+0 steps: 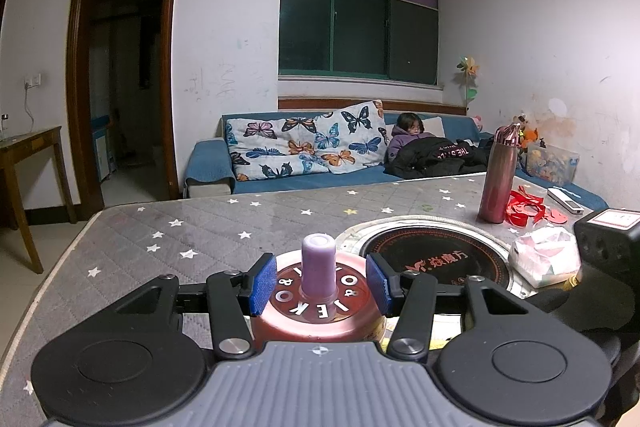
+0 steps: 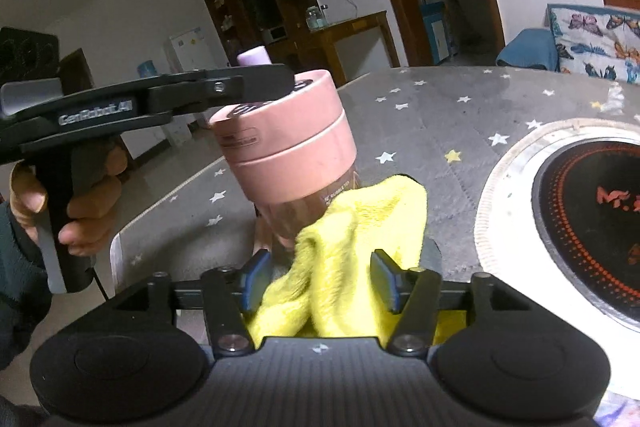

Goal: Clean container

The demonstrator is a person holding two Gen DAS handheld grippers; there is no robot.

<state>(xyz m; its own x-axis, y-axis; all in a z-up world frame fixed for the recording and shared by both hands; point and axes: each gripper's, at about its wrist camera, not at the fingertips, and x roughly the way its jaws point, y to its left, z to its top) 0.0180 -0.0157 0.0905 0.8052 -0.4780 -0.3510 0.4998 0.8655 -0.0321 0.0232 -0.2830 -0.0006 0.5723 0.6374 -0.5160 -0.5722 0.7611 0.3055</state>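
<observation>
Nearest the right wrist camera, the right gripper is clenched on a crumpled yellow microfibre cloth, whose folds press against the clear brownish lower wall of a cup-shaped drinking container with a wide pink lid. This looks like the wiping step, with the cloth on the side of the body just under the lid. I judge the next stroke needs the cloth kept pressed to the wall and drawn around or along it while the other tool holds the container steady.

The left gripper grasps the lid, its blue pads on opposite edges of the rim; a hand holds its black handle. The container stands near the edge of the grey star-patterned quilted tabletop, long axis roughly upright, leaning slightly in the right view, its lilac spout pointing up.

Beyond lie a round black induction hob set into the table and, farther off, a slim pink metal flask.
</observation>
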